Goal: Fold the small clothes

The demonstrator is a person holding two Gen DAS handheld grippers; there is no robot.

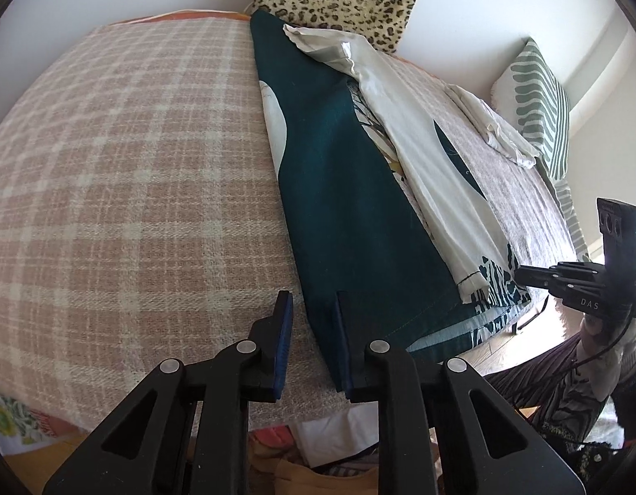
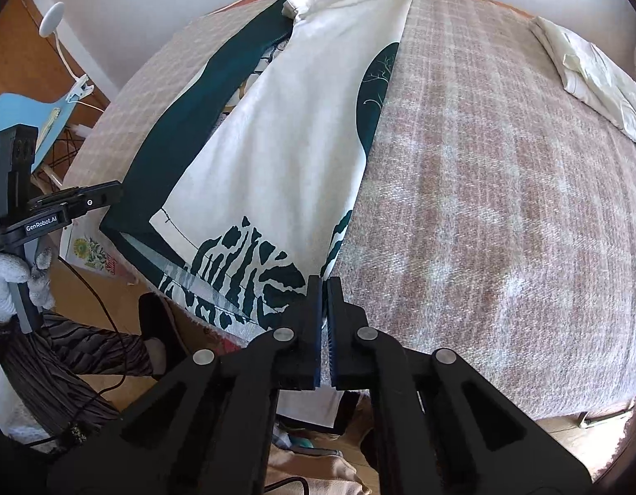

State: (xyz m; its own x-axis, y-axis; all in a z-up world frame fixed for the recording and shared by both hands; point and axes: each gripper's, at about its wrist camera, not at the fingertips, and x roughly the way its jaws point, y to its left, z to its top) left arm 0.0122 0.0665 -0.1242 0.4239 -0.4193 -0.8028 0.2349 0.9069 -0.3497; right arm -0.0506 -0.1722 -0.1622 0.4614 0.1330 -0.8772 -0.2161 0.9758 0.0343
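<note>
The teal-and-white garment (image 2: 276, 132) lies lengthwise on the plaid blanket (image 2: 503, 206), soft, light and floppy. The right gripper (image 2: 324, 284) pinches its near right hem corner; the left gripper (image 1: 314, 305) stands slightly parted astride the near left edge, not clamped, where I judge the matching corner hold belongs.

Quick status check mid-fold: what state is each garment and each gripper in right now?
Teal and white printed garment: lying flat on the pink plaid blanket, one side folded over lengthwise.
Small cream cloth garment: roughly folded, lying apart near the blanket's far edge.
Left gripper: jaws open, garment's teal edge between them.
Right gripper: jaws shut at the printed hem corner; grip on cloth unclear.
</note>
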